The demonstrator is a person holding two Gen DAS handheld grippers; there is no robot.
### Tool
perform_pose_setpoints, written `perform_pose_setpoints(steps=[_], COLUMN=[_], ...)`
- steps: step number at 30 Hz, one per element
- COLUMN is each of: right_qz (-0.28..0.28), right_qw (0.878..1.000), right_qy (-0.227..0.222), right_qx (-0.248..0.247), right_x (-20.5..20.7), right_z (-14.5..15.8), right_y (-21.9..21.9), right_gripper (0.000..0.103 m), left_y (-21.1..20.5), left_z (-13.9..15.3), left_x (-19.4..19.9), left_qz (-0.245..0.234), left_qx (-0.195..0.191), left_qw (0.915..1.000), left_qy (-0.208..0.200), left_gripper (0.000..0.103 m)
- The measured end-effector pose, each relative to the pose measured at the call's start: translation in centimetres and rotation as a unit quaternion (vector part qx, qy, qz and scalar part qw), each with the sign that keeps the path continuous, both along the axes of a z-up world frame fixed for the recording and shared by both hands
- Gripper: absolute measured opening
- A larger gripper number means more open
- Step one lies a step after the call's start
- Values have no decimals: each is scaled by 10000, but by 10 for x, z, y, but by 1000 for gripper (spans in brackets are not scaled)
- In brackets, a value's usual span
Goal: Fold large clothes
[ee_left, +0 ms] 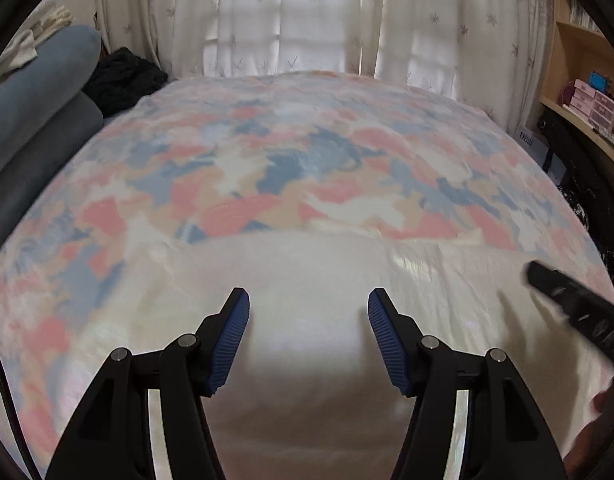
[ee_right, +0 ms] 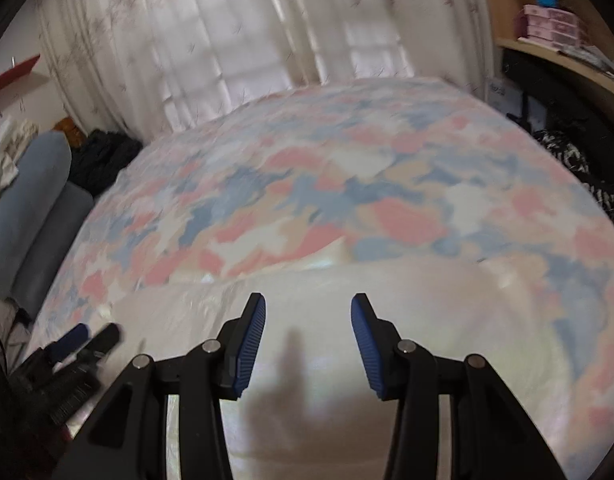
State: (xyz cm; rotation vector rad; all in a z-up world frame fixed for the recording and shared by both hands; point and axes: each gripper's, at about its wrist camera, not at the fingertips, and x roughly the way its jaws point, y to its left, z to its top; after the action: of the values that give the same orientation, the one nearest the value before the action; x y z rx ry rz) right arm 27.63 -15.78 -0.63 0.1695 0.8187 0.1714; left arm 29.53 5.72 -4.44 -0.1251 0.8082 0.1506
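Cream garment point(ee_left: 307, 320) lies spread across the lower half of both views on a bed with a pink, blue and white patterned cover point(ee_left: 291, 168). Left gripper point(ee_left: 309, 312) hangs above it, jaws apart, nothing between them. Right gripper point(ee_right: 307, 316) likewise, jaws apart and empty. Sheer curtains point(ee_left: 291, 16) fill the top
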Motion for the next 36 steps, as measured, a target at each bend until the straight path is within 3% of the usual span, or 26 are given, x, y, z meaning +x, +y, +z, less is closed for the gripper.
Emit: perform_pose_setpoints(steps=[5,9,14,28,33,36], right_qz=[-12,-54,-113,-164,-154,-120], right_qw=[9991,9987,9982,9978,9980,9981], right_qy=[243,125,49,-245,-168,-44], right_qx=[-355,-491,-591,-588,-582,-606], right_x=[17,23,29,28,33,38], right_z=[-58,-77,-96,-113,-115,-113], right_y=[23,28,33,37,37,38], right_gripper=[45,46,48,50,50,50], left_y=[-3,3,-4,-8,-8,-5], left_z=[-45,-61,-75,-91,-91,-88], left_x=[16,26,28,29,35,48], left_qz=[210,301,331,376,354,227], left_qx=[135,45,307,396,358,353], left_qw=[9996,9994,9990,9981,9986,9990], left_qy=[100,145,-9,-268,-139,139], left_gripper=[68,80,82,84,85,88])
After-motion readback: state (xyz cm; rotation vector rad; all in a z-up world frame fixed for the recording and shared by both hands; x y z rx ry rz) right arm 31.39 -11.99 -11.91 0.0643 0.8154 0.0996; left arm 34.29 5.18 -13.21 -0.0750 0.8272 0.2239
